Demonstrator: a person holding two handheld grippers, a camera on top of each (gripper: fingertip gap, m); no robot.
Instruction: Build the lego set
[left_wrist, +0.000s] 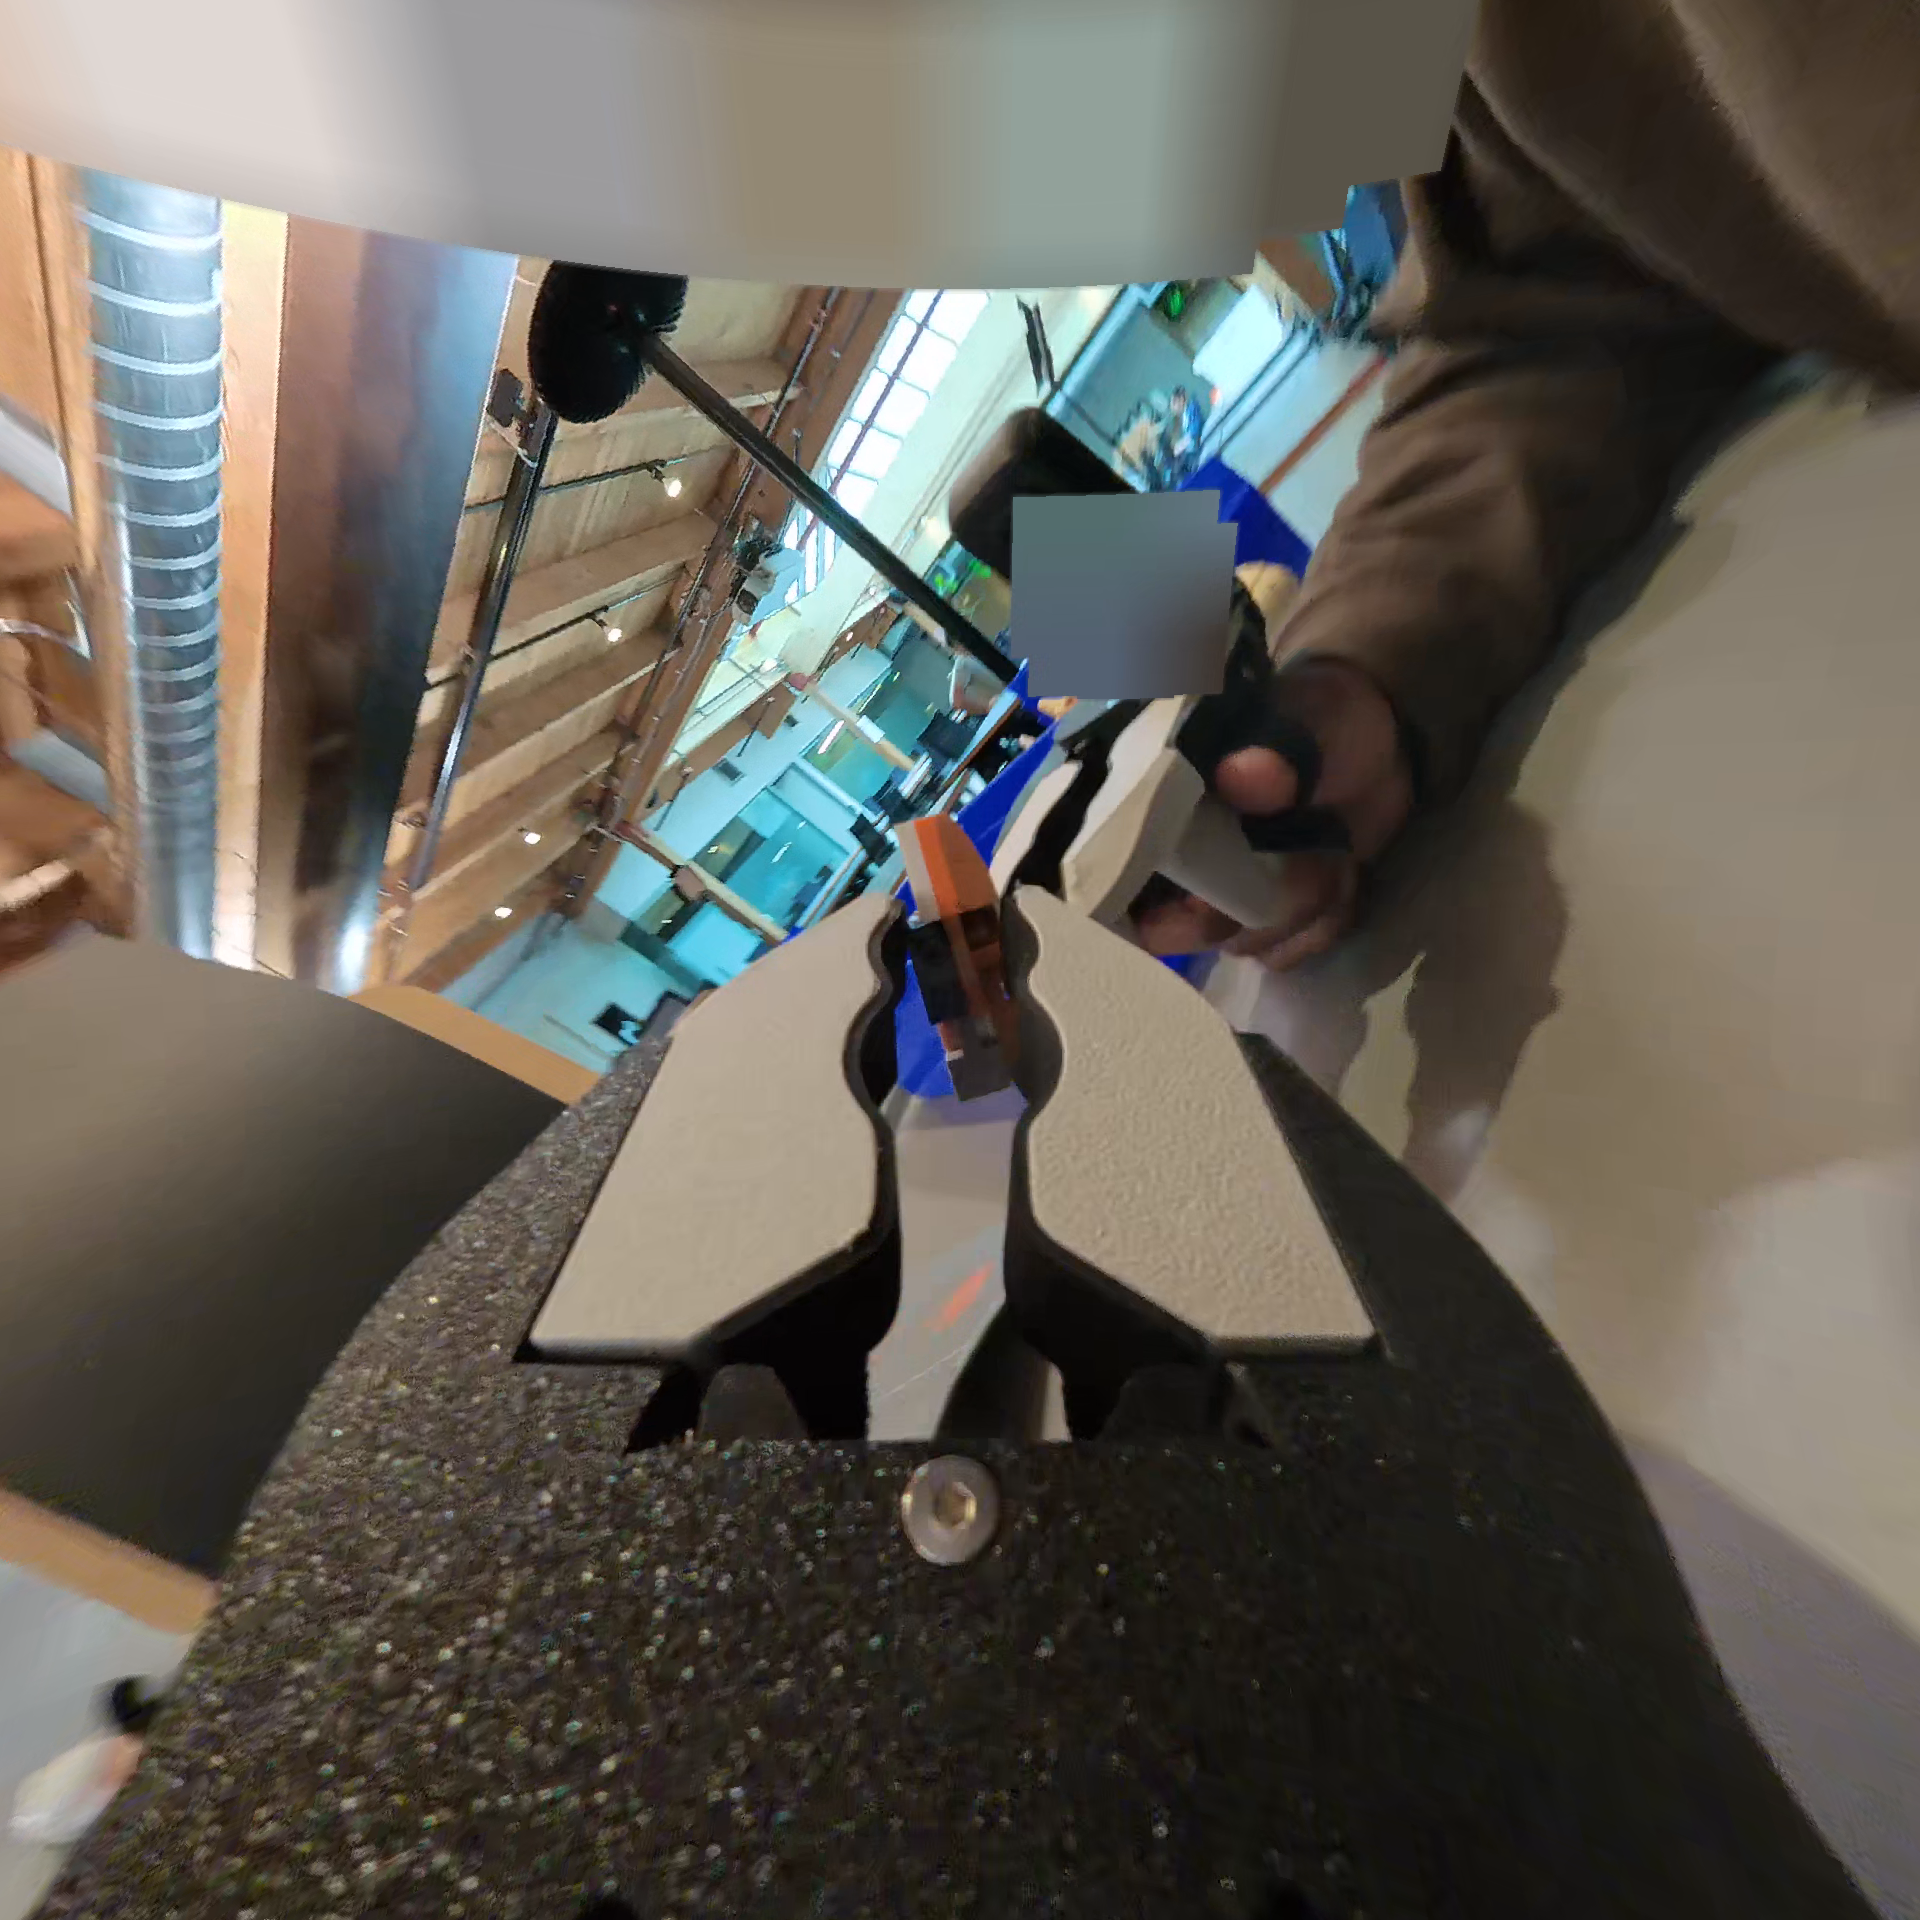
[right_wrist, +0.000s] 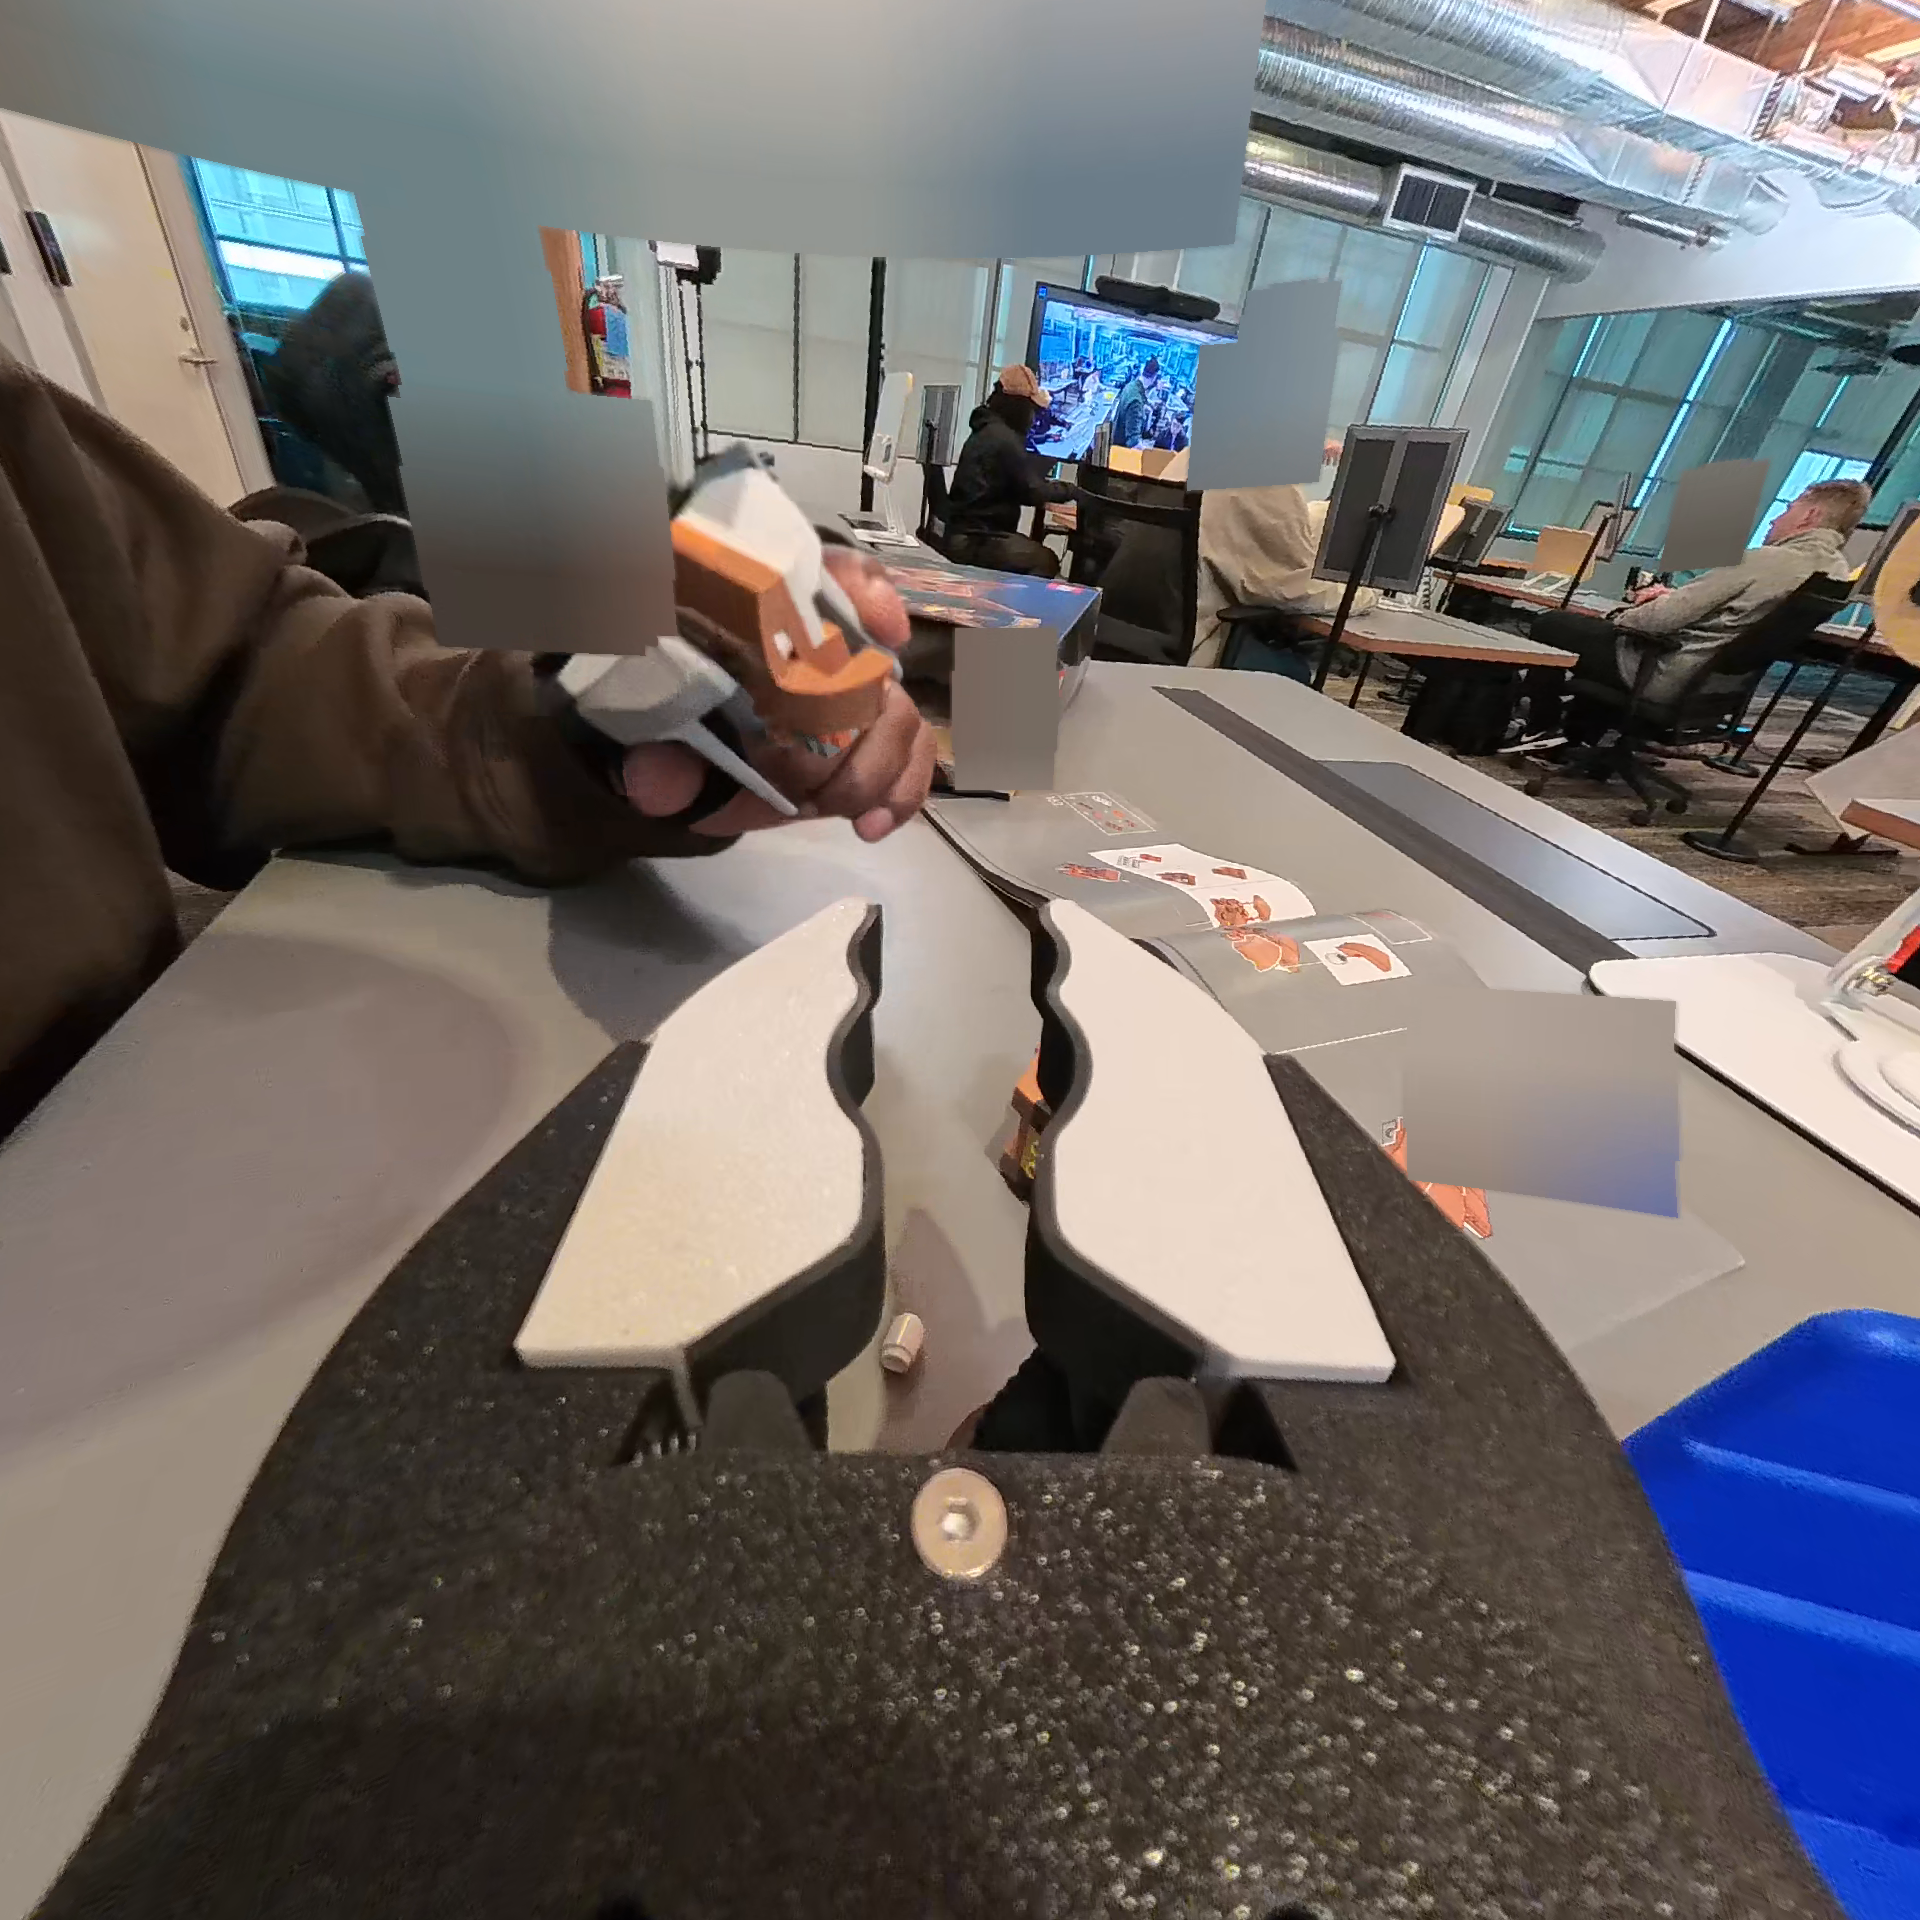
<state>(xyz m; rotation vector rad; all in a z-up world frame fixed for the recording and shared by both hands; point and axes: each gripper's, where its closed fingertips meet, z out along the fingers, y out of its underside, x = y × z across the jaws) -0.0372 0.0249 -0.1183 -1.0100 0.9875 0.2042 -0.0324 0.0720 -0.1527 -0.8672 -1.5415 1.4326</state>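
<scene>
My left gripper is lifted and tilted upward, shut on a small orange, black and white lego assembly that stands out past its fingertips. My right gripper is open and empty, low over the grey table. A small orange and black lego piece lies on the table, half hidden behind the right finger. A small pale cylinder piece lies between the fingers near their base. The left gripper also shows in the right wrist view, held up in a hand at the upper left.
An open instruction booklet lies ahead of the right gripper. A lego box stands behind it. A blue tray is at the lower right, a white board at the right edge. A brown sleeve rests on the left. The left gripper's tips are roughly 6 centimetres from the right gripper's.
</scene>
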